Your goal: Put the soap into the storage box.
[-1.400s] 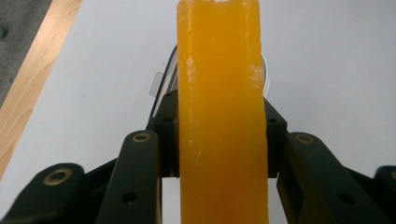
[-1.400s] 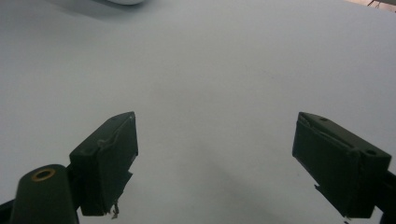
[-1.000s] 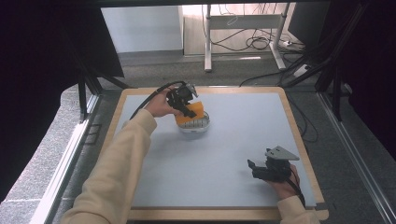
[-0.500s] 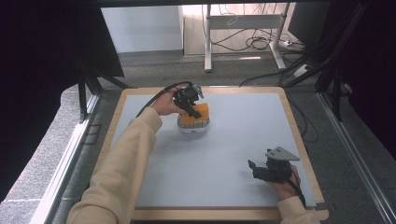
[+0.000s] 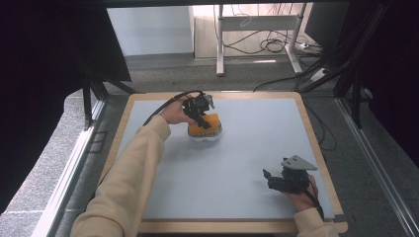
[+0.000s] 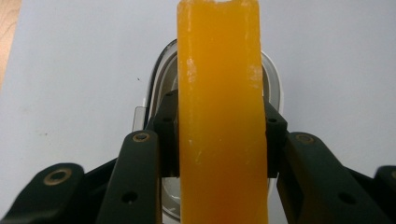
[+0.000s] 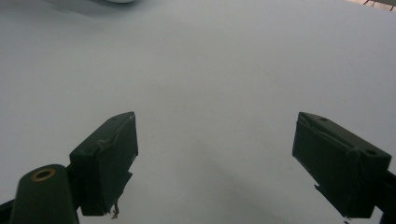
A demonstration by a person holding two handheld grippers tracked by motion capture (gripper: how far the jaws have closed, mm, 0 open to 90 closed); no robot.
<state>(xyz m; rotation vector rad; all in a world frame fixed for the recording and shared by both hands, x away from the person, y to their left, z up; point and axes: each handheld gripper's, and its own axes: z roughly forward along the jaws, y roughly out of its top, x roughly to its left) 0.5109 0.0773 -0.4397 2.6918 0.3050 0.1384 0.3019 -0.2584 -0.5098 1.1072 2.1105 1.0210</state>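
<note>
- We have the left tongs [image 5: 201, 114] clamped on an orange bar of soap [image 6: 219, 116]; in the left gripper view both black pads press flat against its sides, and the bar stands on edge between them.
- The soap sits at the far left-centre of the worktop [image 5: 237, 163], directly over a white soap dish [image 5: 205, 137]. In the left gripper view we see the dish's pale oval rim [image 6: 159, 79] curving out on either side behind the bar.
- From the high view the bar looks low in the dish, but we cannot tell whether its underside already rests on the dish or hangs just above it.
- We judge the carrying part as good as done: the soap is picked up, brought over the dish and lined up with it.
- What is left, as we read it: seat the bar fully, perhaps lay it flatter, let go, and lift the left tongs clear without dragging the dish along.
- The right tongs [image 5: 276, 181] rest at the near right of the worktop, well apart from the dish. In the right gripper view their jaws stand wide apart with nothing between them, only bare pale-blue surface ahead.
- We see no other thing on the worktop waiting to be handled, so the release looks like the last step.
</note>
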